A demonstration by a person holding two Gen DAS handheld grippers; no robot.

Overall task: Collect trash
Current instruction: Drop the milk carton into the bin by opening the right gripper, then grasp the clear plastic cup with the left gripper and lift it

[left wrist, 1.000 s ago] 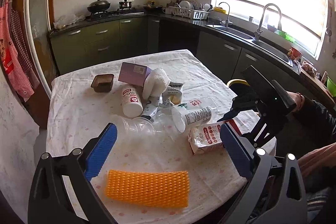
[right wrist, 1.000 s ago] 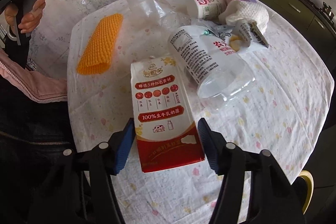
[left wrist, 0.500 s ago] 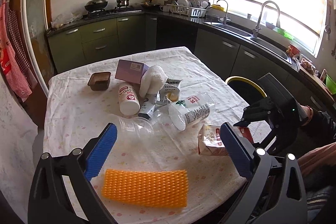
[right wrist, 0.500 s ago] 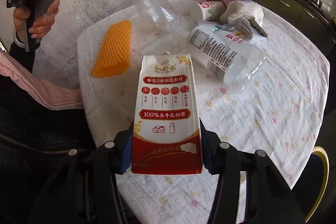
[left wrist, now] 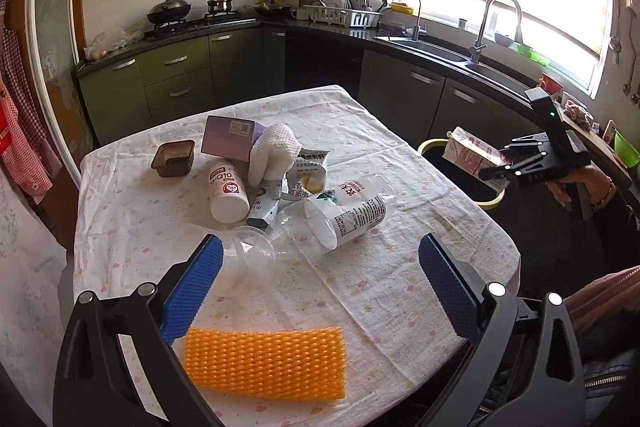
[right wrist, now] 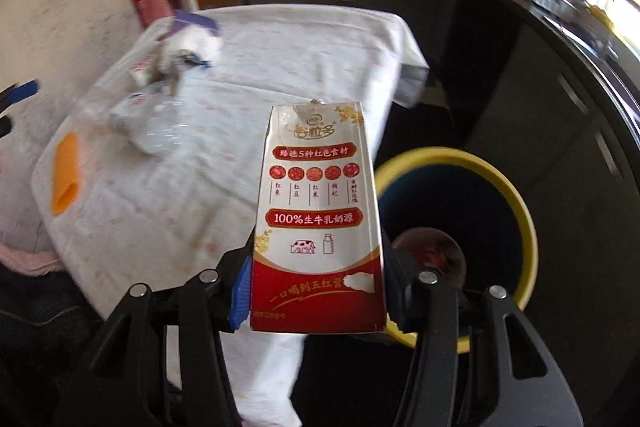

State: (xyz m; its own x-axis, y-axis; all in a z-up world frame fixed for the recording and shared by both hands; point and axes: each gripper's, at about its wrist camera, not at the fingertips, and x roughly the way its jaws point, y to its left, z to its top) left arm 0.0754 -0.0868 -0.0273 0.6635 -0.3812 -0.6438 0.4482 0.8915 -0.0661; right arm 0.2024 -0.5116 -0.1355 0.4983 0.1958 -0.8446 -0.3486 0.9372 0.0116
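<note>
My right gripper (right wrist: 316,287) is shut on a red and white milk carton (right wrist: 318,223) and holds it in the air beside the table, over the near rim of a yellow-rimmed bin (right wrist: 516,199). In the left wrist view the carton (left wrist: 470,155) hangs above that bin (left wrist: 432,147). My left gripper (left wrist: 316,283) is open and empty above the table's near side, over an orange foam net (left wrist: 264,361). Clear plastic bottles (left wrist: 348,211), a white bottle (left wrist: 226,187), a white cloth (left wrist: 272,151) and wrappers lie heaped mid-table.
A purple box (left wrist: 230,141) and a brown tray (left wrist: 174,157) lie at the table's far left. The table (left wrist: 360,123) wears a white cloth. Green cabinets (left wrist: 180,83), a stove and a sink counter (left wrist: 432,47) run behind. The bin holds a dark red object (right wrist: 430,251).
My right gripper closed on the milk carton, lifted it off the table and swung it right to the bin. My left gripper stayed open over the foam net.
</note>
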